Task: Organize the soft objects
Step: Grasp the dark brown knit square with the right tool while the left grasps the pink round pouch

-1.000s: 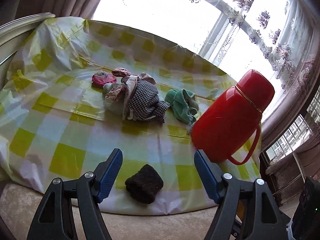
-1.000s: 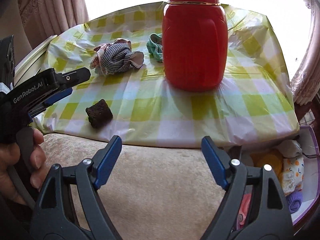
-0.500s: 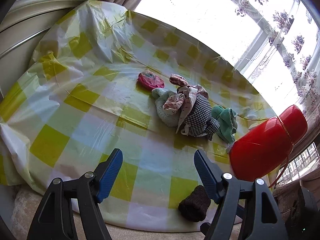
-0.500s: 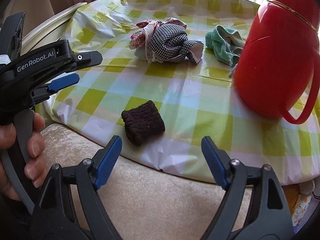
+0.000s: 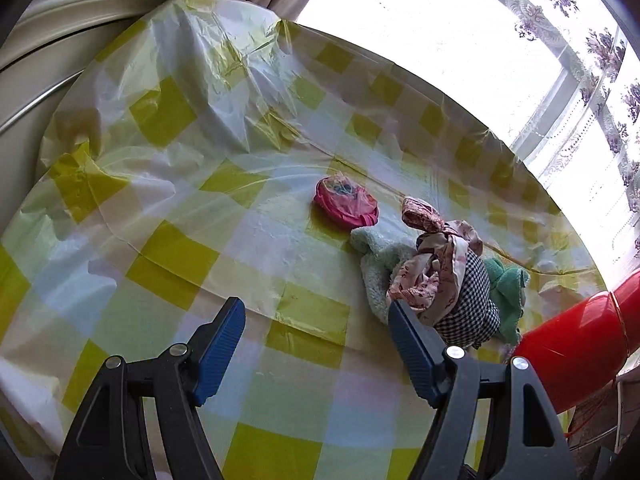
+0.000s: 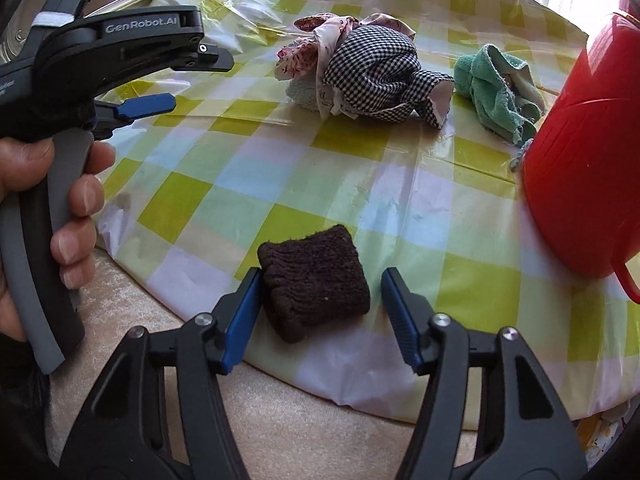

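— While the right hand-held gripper [image 6: 318,314] hangs over the near edge of the surface [image 6: 280,184], what sits between its blue fingers?

— A dark brown knitted cloth [image 6: 314,280]. It lies flat on the checked cover, close to the near edge. The jaws have just been closing. The left finger is right against the cloth's side, and the right finger is a little apart from it.

— And the left hand-held gripper [image 5: 316,344]?

— Its jaws are wide apart with nothing between them. A hand [image 6: 44,208] holds its handle.

— Where are the other soft things?

— In the middle of the surface there is a pile of cloths [image 6: 368,68], with a black and white checked one on top. A green cloth [image 6: 496,88] lies just beside it. A pink round thing [image 5: 346,202] lies near the pile, toward the far edge. A big red jug [image 6: 584,152] stands at the right edge.
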Demonstrator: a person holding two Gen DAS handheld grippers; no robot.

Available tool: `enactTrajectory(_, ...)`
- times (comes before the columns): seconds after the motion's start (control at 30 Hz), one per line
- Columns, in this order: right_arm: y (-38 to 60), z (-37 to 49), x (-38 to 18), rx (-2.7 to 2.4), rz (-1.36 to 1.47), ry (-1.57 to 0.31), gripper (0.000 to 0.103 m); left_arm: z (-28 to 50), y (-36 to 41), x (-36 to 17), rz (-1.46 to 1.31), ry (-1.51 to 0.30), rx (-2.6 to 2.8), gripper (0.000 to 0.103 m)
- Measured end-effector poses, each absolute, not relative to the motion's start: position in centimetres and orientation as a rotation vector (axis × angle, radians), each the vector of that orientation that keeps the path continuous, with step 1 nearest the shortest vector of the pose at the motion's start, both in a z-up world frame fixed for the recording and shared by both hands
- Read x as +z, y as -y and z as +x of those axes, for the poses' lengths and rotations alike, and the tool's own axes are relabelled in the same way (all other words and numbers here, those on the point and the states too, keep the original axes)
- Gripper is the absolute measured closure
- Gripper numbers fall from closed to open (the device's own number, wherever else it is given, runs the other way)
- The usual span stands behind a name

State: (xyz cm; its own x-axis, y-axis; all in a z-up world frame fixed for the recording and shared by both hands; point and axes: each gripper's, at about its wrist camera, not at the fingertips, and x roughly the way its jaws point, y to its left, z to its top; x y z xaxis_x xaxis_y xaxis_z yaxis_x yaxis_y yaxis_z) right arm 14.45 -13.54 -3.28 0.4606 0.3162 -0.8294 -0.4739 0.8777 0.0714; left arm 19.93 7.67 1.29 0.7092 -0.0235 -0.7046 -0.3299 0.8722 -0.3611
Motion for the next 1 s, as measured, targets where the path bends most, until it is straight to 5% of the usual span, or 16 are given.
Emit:
enactTrajectory(0.27,13.8,13.7,-3.5,0.43,-0.179,-0.903,0.059,28.2,-8.9,1.0,-0.479,-0.783,0.194,0.028)
enactTrajectory(0.6,14.6,13.4,-3.7,0.371,-0.153,-0.844,0.061,38.3,-6.8,-2.0,-0.325,-0.937,0.18,0.02)
enactTrajectory(1.0,14.4,13.4,-3.6,0.355,-0.156,-0.835,0.061,37.6,-6.8,-3.1,-0.146,-0.923,0.242,0.028)
